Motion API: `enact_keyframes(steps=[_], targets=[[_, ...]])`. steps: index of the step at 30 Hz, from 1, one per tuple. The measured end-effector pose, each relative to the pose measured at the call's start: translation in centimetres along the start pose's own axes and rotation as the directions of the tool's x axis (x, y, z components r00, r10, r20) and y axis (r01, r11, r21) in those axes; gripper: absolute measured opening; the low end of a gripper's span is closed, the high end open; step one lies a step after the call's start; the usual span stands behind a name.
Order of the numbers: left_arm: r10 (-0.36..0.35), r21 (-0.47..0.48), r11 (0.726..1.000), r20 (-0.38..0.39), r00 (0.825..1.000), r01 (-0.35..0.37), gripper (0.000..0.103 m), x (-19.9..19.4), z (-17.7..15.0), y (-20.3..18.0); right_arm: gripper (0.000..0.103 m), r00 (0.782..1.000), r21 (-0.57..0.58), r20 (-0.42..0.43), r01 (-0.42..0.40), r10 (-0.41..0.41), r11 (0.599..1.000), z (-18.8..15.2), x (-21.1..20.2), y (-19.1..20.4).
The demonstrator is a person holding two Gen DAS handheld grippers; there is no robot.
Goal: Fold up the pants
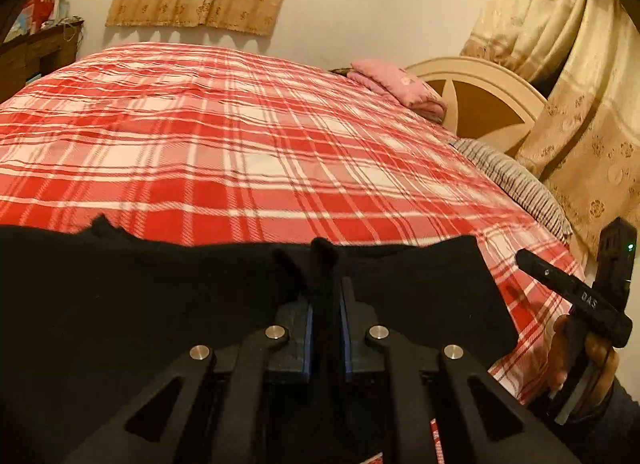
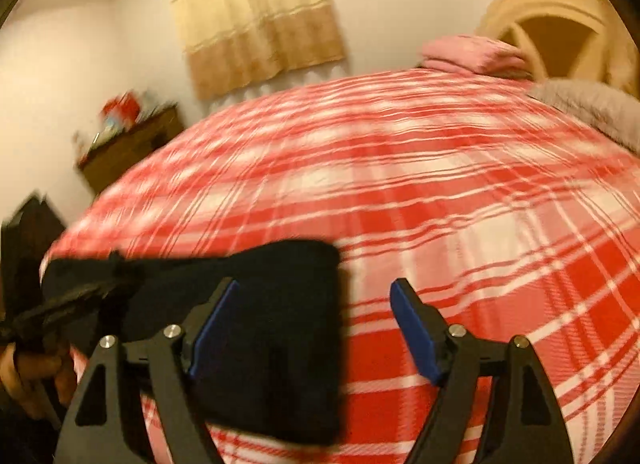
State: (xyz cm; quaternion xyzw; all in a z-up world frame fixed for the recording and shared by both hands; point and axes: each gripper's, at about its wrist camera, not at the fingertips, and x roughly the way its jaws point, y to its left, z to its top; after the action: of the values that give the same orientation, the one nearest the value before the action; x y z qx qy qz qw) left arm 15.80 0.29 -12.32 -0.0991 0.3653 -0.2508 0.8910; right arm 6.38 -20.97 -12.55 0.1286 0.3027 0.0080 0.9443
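Note:
The black pants (image 1: 160, 296) lie on the red plaid bed near its front edge. My left gripper (image 1: 325, 288) is shut on a pinched fold of the pants, with cloth standing up between the blue pads. In the right wrist view the pants (image 2: 280, 344) show as a folded black block. My right gripper (image 2: 316, 296) is open above the pants' right edge, its left finger (image 2: 212, 328) over the cloth and its right finger (image 2: 412, 328) over bare bedspread. The right gripper also shows in the left wrist view (image 1: 576, 296) at the right. That view is motion-blurred.
The red plaid bedspread (image 1: 240, 135) covers the bed. A pink folded cloth (image 1: 396, 83) and a striped grey pillow (image 1: 516, 179) lie near the cream headboard (image 1: 480, 79). A wooden dresser (image 2: 132, 143) stands left of the bed. Curtains hang behind.

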Motion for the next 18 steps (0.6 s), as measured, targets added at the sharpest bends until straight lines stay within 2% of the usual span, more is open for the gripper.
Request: enact_keyframes(steps=[2,4,6,7,8,12,16,18], targets=[[0.011,-0.02,1.0,0.01,1.0,-0.011,0.01,-0.4,0.4,0.8,0.082,0.999,0.064,0.031,0.024,-0.026,0.998,0.5,-0.5,-1.6],[0.021,-0.02,1.0,-0.015,1.0,-0.022,0.01,-0.1,0.3,1.3,0.082,0.998,0.095,0.053,0.03,-0.035,0.995,0.8,-0.9,-2.2],[0.073,-0.014,0.997,-0.048,0.996,-0.074,0.01,0.4,0.1,1.6,0.083,0.998,0.098,0.06,0.023,-0.029,0.995,1.0,-1.0,-2.4],[0.072,-0.027,0.997,-0.042,0.997,-0.073,0.01,0.3,0.0,1.8,0.083,0.998,0.086,0.055,0.008,-0.013,0.996,0.9,-0.9,-2.1],[0.062,-0.041,0.997,-0.035,0.997,-0.064,0.01,0.1,0.1,2.1,0.083,0.999,0.065,0.046,-0.009,0.006,0.998,0.8,-0.8,-1.6],[0.104,-0.017,0.994,-0.047,0.993,-0.104,0.011,0.2,-0.1,2.3,0.084,0.996,-0.043,0.018,-0.081,0.082,0.996,0.0,-0.3,1.1],[0.123,-0.01,0.992,-0.056,0.991,-0.123,0.012,1.1,-0.5,2.3,0.085,0.992,-0.182,-0.024,-0.128,0.126,0.975,-1.2,0.0,4.1],[0.138,-0.004,0.99,-0.052,0.989,-0.138,0.017,1.3,-0.8,2.0,0.085,0.987,-0.233,-0.072,-0.154,0.141,0.96,-2.0,0.6,5.3]])
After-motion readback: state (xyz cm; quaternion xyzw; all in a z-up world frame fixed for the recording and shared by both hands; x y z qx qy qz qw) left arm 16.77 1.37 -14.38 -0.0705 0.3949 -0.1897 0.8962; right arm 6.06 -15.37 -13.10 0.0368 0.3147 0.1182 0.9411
